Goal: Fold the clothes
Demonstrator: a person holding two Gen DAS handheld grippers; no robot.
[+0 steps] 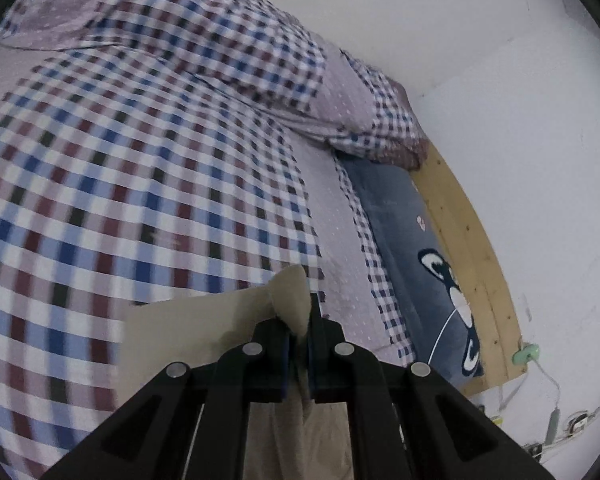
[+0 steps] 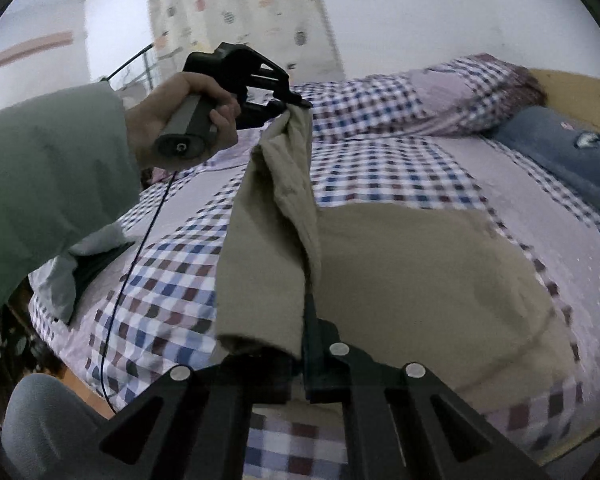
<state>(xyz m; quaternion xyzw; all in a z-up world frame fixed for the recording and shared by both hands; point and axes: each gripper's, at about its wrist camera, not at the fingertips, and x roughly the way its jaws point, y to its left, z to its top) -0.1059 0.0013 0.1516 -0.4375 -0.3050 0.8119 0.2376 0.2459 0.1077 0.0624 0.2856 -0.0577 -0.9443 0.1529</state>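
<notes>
A beige garment lies partly on the checked bedspread, with one edge lifted. My left gripper is shut on a bunched corner of the beige garment, which pokes out above the fingertips. In the right wrist view a hand holds that left gripper in the air at upper left, the cloth hanging down from it. My right gripper is shut on the lower end of that hanging fold, which drapes over its left finger. The cloth is stretched between the two grippers.
The bed has a checked pillow and a dark blue cushion against a wooden headboard by the white wall. Another folded grey cloth lies at the bed's left edge. A person's green sleeve and a cable cross the left side.
</notes>
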